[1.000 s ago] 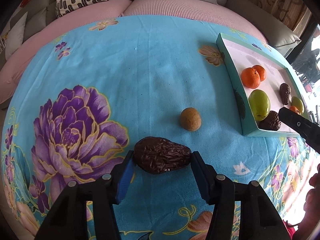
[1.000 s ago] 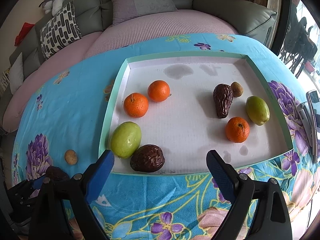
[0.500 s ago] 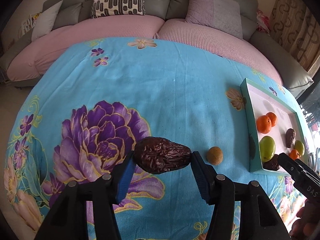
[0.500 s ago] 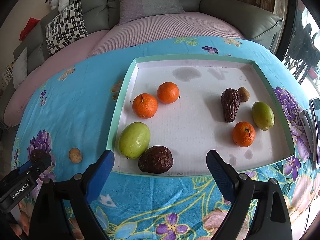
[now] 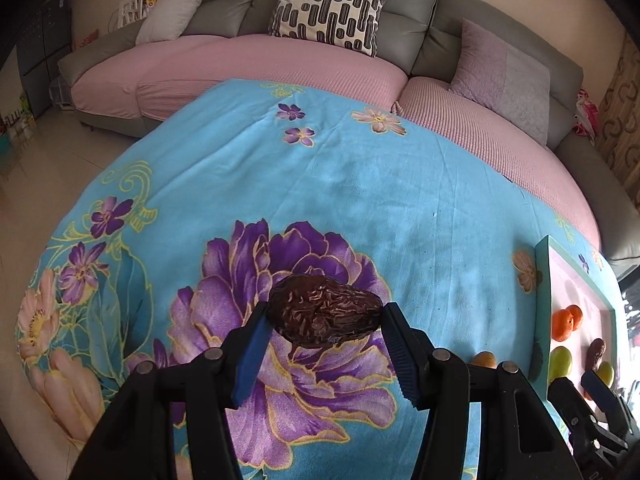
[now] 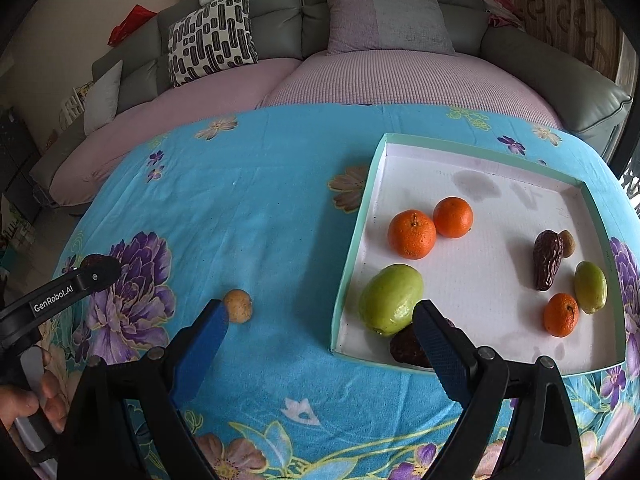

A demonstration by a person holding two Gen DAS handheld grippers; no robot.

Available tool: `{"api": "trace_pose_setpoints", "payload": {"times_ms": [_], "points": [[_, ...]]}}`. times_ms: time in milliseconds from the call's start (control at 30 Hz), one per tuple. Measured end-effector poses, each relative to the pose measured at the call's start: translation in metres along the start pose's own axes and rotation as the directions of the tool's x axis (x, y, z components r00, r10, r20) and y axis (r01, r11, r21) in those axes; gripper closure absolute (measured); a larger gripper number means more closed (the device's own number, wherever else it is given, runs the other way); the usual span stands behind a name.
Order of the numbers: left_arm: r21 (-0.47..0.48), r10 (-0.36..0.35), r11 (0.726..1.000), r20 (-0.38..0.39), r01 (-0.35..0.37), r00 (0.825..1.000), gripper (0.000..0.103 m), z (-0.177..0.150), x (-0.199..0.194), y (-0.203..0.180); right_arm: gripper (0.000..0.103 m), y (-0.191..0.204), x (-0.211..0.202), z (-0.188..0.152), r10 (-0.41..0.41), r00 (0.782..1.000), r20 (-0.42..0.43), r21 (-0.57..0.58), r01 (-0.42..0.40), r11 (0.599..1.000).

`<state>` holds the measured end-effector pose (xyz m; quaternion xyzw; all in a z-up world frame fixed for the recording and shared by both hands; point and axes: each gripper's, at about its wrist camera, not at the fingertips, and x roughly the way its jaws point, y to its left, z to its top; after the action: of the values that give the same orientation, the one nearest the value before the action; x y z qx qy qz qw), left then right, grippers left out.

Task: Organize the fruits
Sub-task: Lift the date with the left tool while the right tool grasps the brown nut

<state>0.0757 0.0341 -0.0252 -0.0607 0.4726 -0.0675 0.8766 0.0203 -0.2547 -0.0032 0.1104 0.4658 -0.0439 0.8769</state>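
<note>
While the left claw (image 5: 323, 330) pinches a dark wrinkled date (image 5: 323, 311) by its two ends, the fruit's long axis runs straight across from one blue pad to the other, and it hangs clear above the flowered cloth (image 5: 360, 200) on the counter. From that claw the tray (image 5: 541, 320) lies off to the right, well apart, so the date has to travel rightward to join the others. The right claw (image 6: 318, 338) stands spread wide and holds nothing; one pad sits just beside a small tan fruit (image 6: 238, 306) lying loose on the cloth, the other hangs over the tray's near left corner. That loose fruit lies a little left of the right claw's centre and is much nearer to it than to the left claw, which shows at the far left edge of the right wrist view, so I judge the right hand the better one to fetch it. Counted in the tray: three oranges (image 6: 412, 234), two green fruits (image 6: 391, 298), two dates (image 6: 546, 260), one of them half hidden behind the right pad, and one small brown fruit (image 6: 568, 243) touching the far date. Outside the tray are two pieces: the held date and the tan fruit.
</note>
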Motion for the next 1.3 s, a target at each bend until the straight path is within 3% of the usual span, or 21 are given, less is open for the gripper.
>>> {"api": "trace_pose_setpoints", "payload": {"times_ms": [167, 300, 367, 533, 1033, 1300], "points": [[-0.021, -0.001, 1.000, -0.001, 0.001, 1.000, 0.044, 0.000, 0.001, 0.004, 0.011, 0.025, 0.006, 0.001, 0.041, 0.999, -0.001, -0.077, -0.041, 0.996], [-0.020, -0.006, 1.000, -0.001, 0.006, 1.000, 0.044, 0.000, 0.001, 0.003, 0.038, 0.045, 0.016, 0.001, 0.048, 0.999, -0.020, -0.156, -0.051, 0.986], [-0.021, -0.008, 1.000, -0.003, 0.008, 1.000, 0.044, 0.000, 0.001, 0.004, 0.039, 0.050, 0.021, 0.001, 0.057, 0.998, -0.030, -0.183, -0.062, 0.981], [-0.026, -0.009, 1.000, -0.006, 0.009, 1.000, 0.044, 0.000, 0.002, 0.004, 0.055, 0.058, 0.039, 0.000, 0.056, 0.995, -0.078, -0.203, -0.071, 0.977], [-0.010, -0.015, 1.000, -0.016, 0.015, 1.000, 0.044, -0.002, 0.003, 0.000, 0.077, 0.064, 0.067, -0.008, 0.030, 0.986, -0.163, -0.216, -0.065, 0.974], [-0.008, -0.016, 1.000, -0.018, 0.016, 1.000, 0.044, -0.002, 0.004, 0.000, 0.078, 0.064, 0.065, -0.007, 0.036, 0.986, -0.164, -0.218, -0.072, 0.973]]}}
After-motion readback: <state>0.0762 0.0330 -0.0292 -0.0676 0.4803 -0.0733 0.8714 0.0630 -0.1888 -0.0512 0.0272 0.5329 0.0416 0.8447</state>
